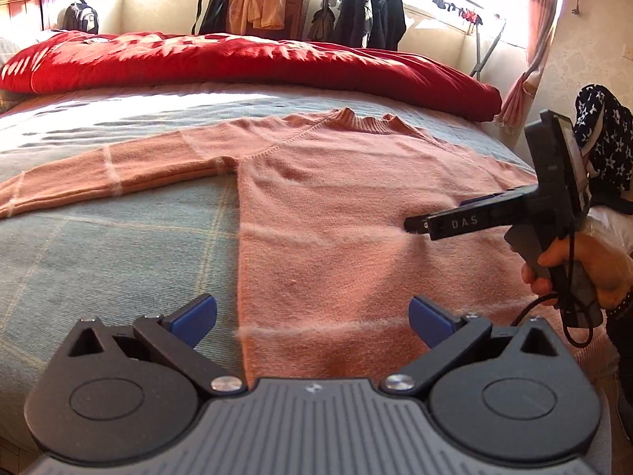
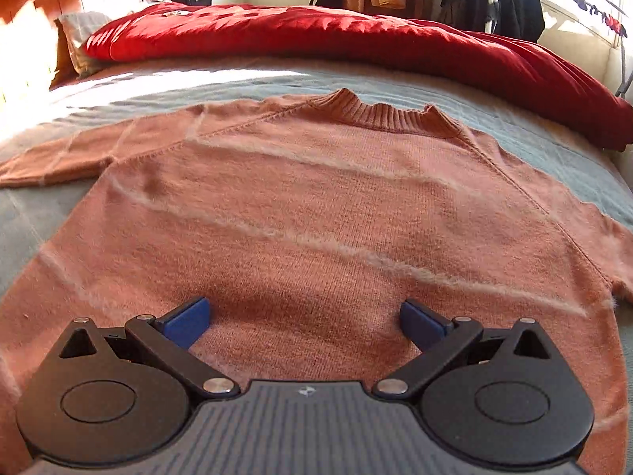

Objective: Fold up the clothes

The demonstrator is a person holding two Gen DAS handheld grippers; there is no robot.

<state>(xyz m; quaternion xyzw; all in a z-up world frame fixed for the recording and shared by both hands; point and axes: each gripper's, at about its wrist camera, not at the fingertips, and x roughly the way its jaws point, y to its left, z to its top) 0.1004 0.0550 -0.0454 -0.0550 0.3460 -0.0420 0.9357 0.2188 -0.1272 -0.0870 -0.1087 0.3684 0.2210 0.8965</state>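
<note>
- Bed [image 1: 99,245]: blue-grey checked cover, fills most of both views. Red duvet [image 1: 245,65] bunched along far side, well apart from work area. Clothes rack [image 1: 372,12] w/ dark jackets behind, near window.
- Sweater [image 2: 300,206]: pink knit w/ pale stripes, lying flat on bed, collar [image 2: 379,114] toward far side, hem toward the person. One sleeve [image 1: 107,170] stretched straight out to the left; other sleeve runs off right edge, end not visible.
- Right tool [image 2: 304,318]: spread wide, nothing held, over lower-middle of sweater body. In left view its tips seem to touch or hover just above the knit; can't tell which. Hand [image 1: 585,265] grips handle.
- Left tool [image 1: 312,318]: spread wide, empty, over sweater's left side edge near hem.
- Judged step: start of fold, nothing folded yet. Prob. first move = bring outstretched sleeve across body.
- Advice: pinch sleeve at cuff & near shoulder seam, single layer pair only, not bed cover. Lift low, carry across, lay stripes parallel. Fuzzy knit stretches; avoid dragging. Smooth body before next fold.
</note>
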